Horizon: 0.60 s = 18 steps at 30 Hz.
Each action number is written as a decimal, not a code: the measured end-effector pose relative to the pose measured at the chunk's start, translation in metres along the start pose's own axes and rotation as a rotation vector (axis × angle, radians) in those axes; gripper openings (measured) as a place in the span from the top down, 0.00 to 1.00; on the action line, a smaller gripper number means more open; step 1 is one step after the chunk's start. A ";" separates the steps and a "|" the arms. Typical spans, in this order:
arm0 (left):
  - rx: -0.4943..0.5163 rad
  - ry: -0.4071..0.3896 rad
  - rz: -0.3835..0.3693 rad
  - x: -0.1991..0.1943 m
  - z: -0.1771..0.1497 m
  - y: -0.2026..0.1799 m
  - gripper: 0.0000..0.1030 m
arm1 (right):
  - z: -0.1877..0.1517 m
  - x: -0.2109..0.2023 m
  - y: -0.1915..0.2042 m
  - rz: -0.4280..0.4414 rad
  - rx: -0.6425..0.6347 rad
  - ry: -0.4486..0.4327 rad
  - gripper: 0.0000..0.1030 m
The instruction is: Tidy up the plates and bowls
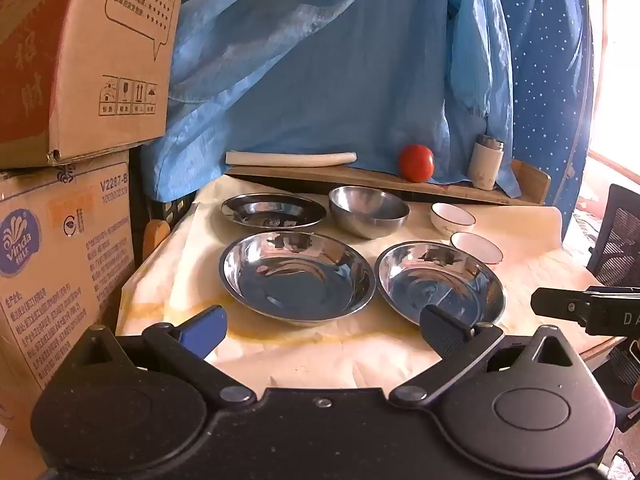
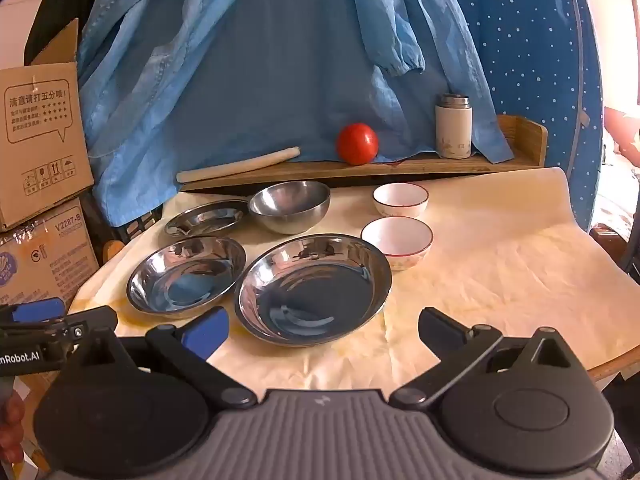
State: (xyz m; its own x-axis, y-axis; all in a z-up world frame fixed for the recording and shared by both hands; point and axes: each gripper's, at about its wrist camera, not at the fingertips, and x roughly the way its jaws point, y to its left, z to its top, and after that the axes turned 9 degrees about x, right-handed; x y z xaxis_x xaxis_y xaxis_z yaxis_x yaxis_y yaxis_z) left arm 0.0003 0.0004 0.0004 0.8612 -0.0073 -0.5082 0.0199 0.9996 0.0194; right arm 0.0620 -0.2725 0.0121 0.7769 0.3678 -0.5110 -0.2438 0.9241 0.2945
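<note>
Three shallow steel plates lie on the cream cloth: a near left plate [image 1: 297,276] [image 2: 186,274], a near right plate [image 1: 440,282] [image 2: 314,286] and a far left plate [image 1: 273,210] [image 2: 206,218]. A deep steel bowl [image 1: 369,210] [image 2: 290,205] stands behind them. Two small white bowls with red rims [image 1: 453,218] [image 1: 476,248] [image 2: 401,199] [image 2: 397,242] sit to the right. My left gripper [image 1: 324,334] hangs open before the near plates, nothing between its fingers. My right gripper [image 2: 324,334] is open too, just short of the near right plate.
Stacked cardboard boxes [image 1: 68,120] [image 2: 40,140] wall off the left side. Along the back runs a wooden shelf [image 1: 380,184] [image 2: 420,164] with a tomato [image 1: 416,163] [image 2: 357,144], a white flask [image 1: 486,164] [image 2: 453,126] and a white roll [image 1: 290,159]. Blue cloth hangs behind.
</note>
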 end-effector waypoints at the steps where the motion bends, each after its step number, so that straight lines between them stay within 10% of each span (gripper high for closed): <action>1: 0.001 -0.002 0.000 0.000 0.000 0.000 0.01 | 0.000 0.000 0.000 0.000 0.000 0.000 0.00; 18: 0.022 -0.004 0.000 0.003 0.001 -0.006 0.01 | 0.003 -0.007 -0.003 -0.014 0.004 -0.003 0.00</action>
State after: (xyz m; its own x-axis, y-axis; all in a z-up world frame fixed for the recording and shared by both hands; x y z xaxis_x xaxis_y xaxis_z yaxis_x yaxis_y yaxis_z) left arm 0.0032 -0.0058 -0.0009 0.8631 -0.0072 -0.5050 0.0308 0.9988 0.0385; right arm 0.0593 -0.2778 0.0175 0.7822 0.3543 -0.5125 -0.2304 0.9287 0.2904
